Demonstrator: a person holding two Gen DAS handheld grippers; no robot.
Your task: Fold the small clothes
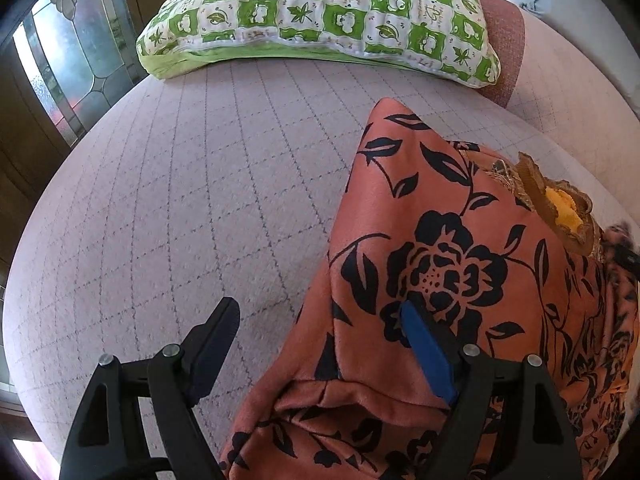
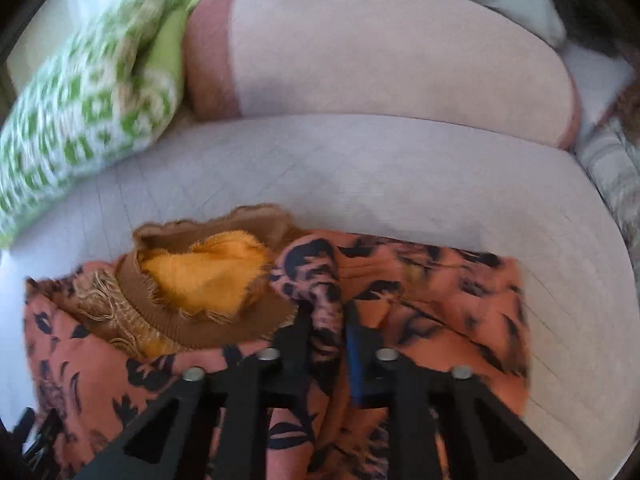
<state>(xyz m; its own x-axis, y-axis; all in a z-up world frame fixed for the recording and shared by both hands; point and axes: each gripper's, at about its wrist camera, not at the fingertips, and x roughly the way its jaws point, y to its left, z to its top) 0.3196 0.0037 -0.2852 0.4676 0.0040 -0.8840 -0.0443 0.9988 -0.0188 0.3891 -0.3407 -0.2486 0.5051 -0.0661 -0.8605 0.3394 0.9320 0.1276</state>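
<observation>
An orange garment with a black flower print (image 1: 440,248) lies on the pale checked bed cover (image 1: 200,200). It has a brown knitted collar with yellow lining (image 1: 560,204). My left gripper (image 1: 320,312) is open; its right finger (image 1: 424,340) rests over the garment, its left finger (image 1: 216,332) over the bare cover. In the right wrist view the garment (image 2: 440,280) and its collar (image 2: 208,280) lie below my right gripper (image 2: 326,312), which is shut on a bunched fold of the printed cloth (image 2: 324,280). This view is blurred.
A green and white patterned pillow (image 1: 320,12) lies at the far side of the bed, also in the right wrist view (image 2: 80,108). A pink bolster with reddish ends (image 2: 380,52) lies behind. A glass-panelled door (image 1: 72,52) stands at the left.
</observation>
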